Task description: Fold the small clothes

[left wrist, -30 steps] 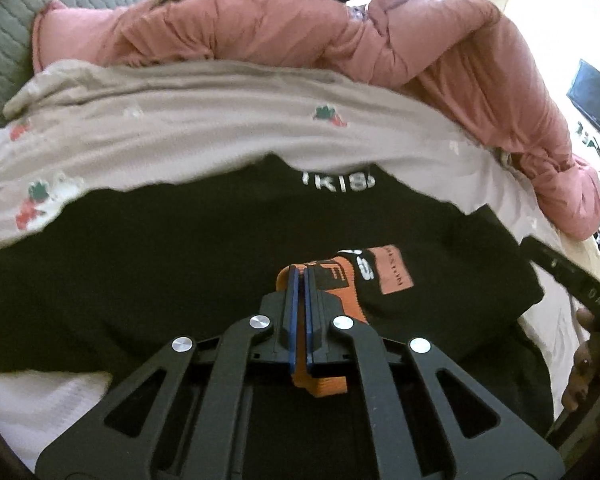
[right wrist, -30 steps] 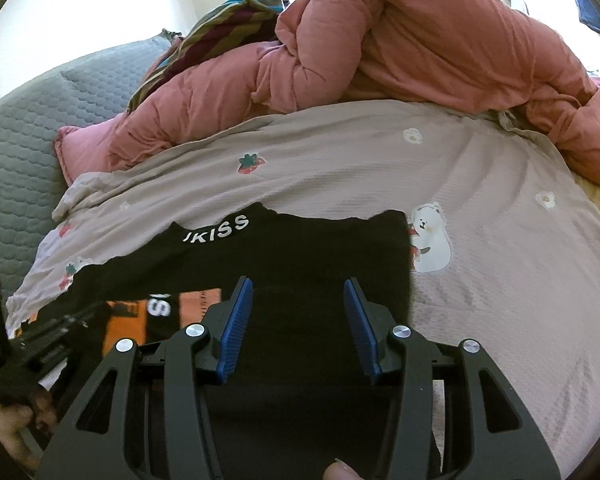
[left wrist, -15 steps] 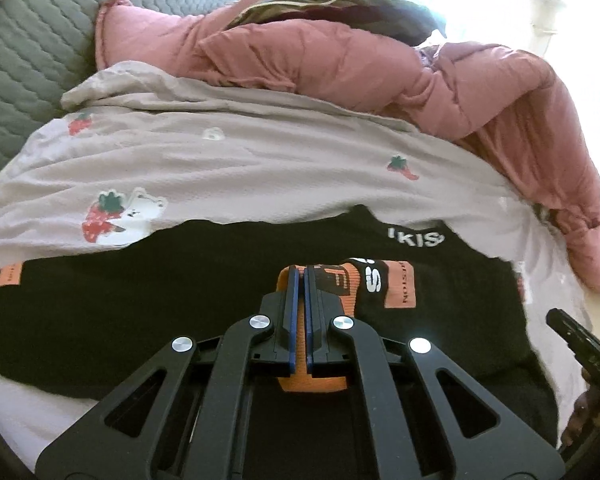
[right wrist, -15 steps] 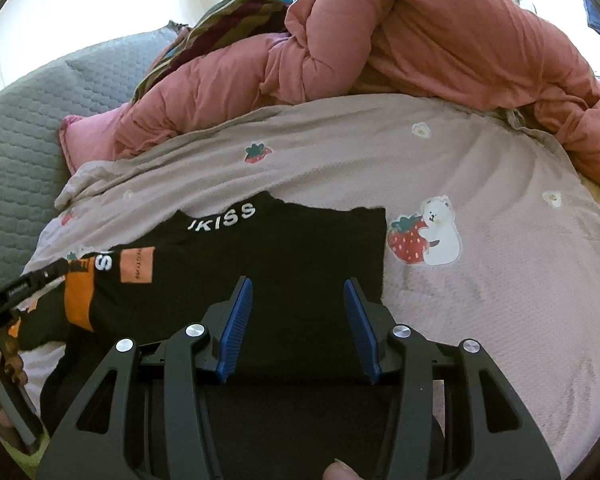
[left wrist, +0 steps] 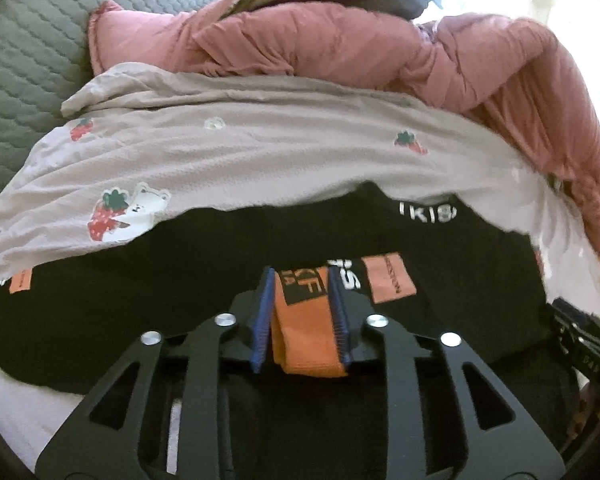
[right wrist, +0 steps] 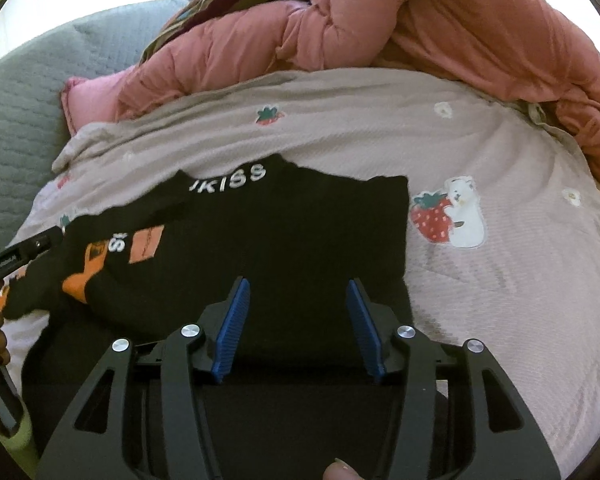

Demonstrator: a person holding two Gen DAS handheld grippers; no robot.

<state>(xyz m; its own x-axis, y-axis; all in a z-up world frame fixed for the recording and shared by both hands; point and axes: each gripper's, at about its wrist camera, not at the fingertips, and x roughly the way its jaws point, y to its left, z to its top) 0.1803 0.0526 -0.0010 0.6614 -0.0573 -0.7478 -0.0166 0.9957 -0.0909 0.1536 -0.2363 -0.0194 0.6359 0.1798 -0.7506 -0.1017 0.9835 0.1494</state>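
Bed (right wrist: 520,280) under everything — pale pinkish sheet with strawberry-and-bear prints, no table in sight. A rumpled pink duvet (left wrist: 380,52) is heaped along the far side, a grey quilted headboard (left wrist: 24,64) behind it, striped fabric on top of the heap.

The task's thing, the black sweater (right wrist: 300,232), lies flat on the sheet in front of me, collar with white lettering pointing away. Its right side is already turned in to a straight edge. The sleeve with the orange cuff (left wrist: 304,320) is laid across the body, cuff near the middle.

Step in hand, as I judge it: setting down the left sleeve after folding it inward.

My left tongs (left wrist: 300,316) are opening — the orange cuff lies between the blue pads, which now stand off its sides, so the grip looks let go.

My right tongs (right wrist: 296,320) are also opening, apart over the black body of the sweater, nothing pinched between them that I can make out.

Next move, my guess: draw the left tongs back clear of the cuff without dragging it, then take the hem with both tongs and fold it up toward the collar. Knit looks soft and limp — the sleeve may slide if snagged.

Containers: none visible.
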